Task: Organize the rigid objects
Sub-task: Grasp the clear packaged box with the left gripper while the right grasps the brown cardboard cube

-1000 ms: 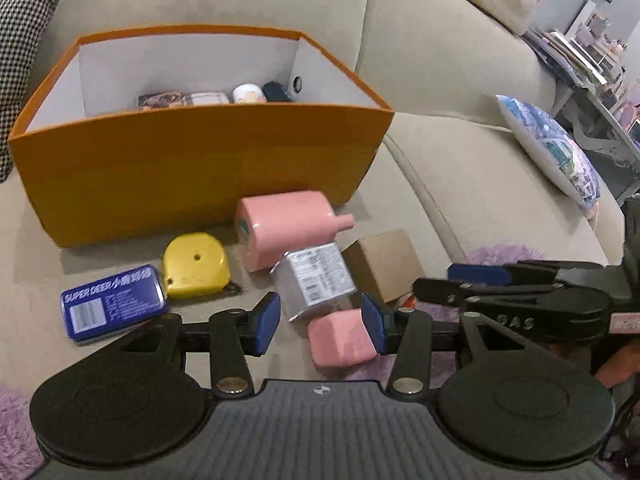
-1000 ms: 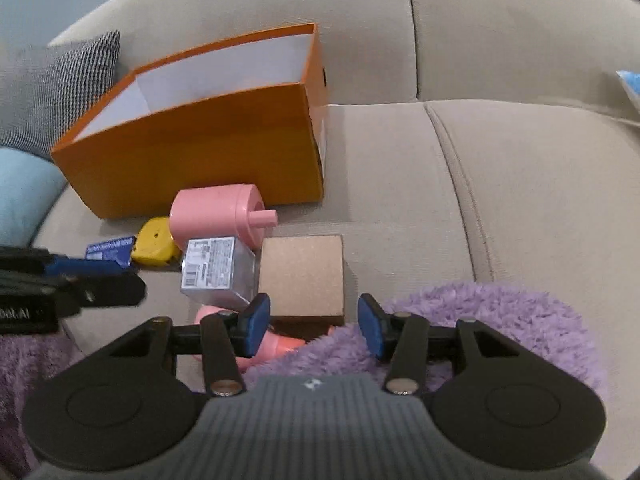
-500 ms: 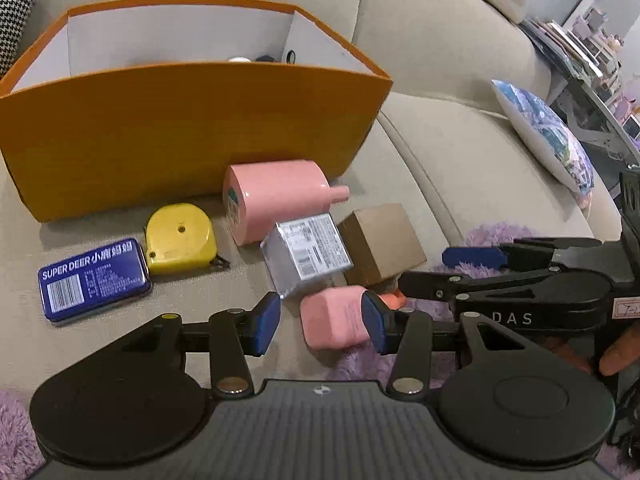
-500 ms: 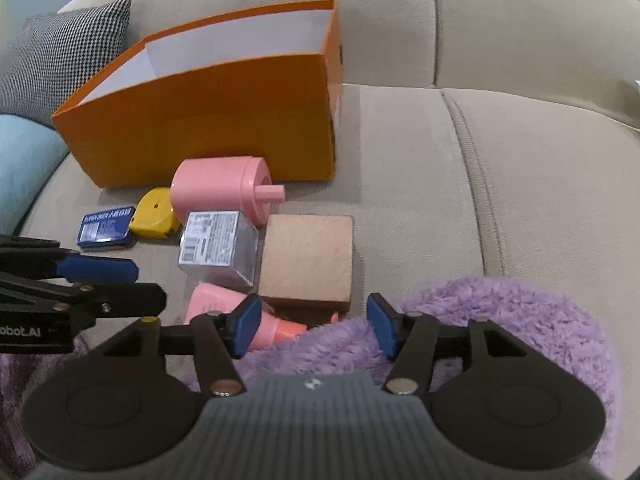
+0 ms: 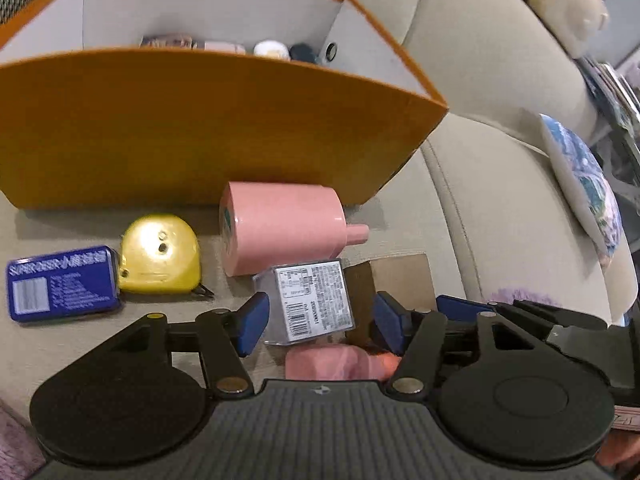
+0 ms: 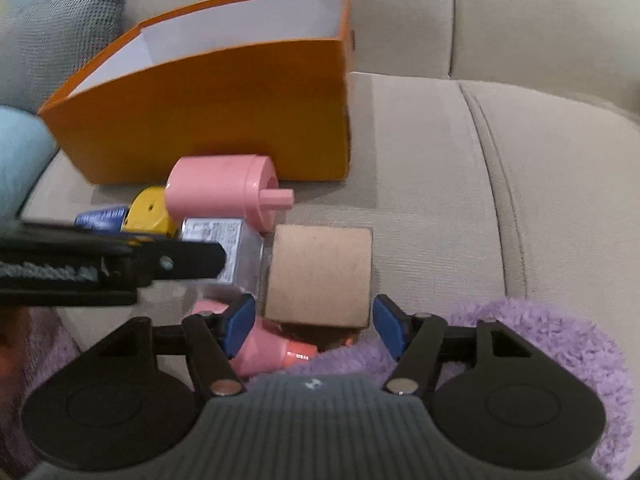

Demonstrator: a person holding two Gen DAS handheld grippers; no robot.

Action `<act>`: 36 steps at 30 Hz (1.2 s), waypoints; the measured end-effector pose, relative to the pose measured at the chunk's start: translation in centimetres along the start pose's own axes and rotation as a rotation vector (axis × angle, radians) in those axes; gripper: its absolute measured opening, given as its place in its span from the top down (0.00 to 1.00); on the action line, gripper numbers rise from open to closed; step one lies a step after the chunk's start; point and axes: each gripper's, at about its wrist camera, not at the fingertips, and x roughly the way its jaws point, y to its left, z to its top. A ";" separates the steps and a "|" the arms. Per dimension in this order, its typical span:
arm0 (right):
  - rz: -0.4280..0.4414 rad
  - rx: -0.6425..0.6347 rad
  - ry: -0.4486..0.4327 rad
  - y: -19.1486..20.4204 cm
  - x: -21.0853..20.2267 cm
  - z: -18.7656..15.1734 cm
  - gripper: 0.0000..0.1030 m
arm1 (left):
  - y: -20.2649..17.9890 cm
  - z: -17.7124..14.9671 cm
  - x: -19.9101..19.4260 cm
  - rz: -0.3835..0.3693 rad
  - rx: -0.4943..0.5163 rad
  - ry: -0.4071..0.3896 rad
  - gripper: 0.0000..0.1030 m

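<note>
On the beige sofa seat, in front of an orange box [image 5: 192, 120] [image 6: 224, 120], lie several rigid items. A silver labelled box [image 5: 310, 302] [image 6: 236, 248] sits between the blue pads of my left gripper [image 5: 320, 322], whose jaws are opening and do not touch it. A brown cardboard cube [image 6: 320, 276] [image 5: 404, 276] lies between the pads of my right gripper [image 6: 314, 326], which are also opening, clear of its sides. A pink cylinder [image 5: 280, 228] [image 6: 224, 190], a yellow tape measure [image 5: 160, 256] [image 6: 150, 210], a blue tin [image 5: 62, 284] [image 6: 102, 218] and a pink bottle [image 5: 332, 362] [image 6: 272, 350] lie around them.
The orange box holds several small items [image 5: 224, 44] at its back. A purple fluffy mat [image 6: 540, 344] lies at the seat's front right. A patterned cushion [image 5: 580, 184] sits to the right, a houndstooth cushion [image 6: 64, 36] and a light blue one [image 6: 18, 148] to the left.
Both grippers moved forward and down toward the pile while widening. The left one now straddles the silver box instead of the pink bottle; the right one now straddles the cardboard cube.
</note>
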 end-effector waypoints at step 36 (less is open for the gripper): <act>0.026 0.070 0.076 0.1 2.9 2.1 0.31 | 6.7 -2.5 -3.1 0.137 -0.109 0.042 0.44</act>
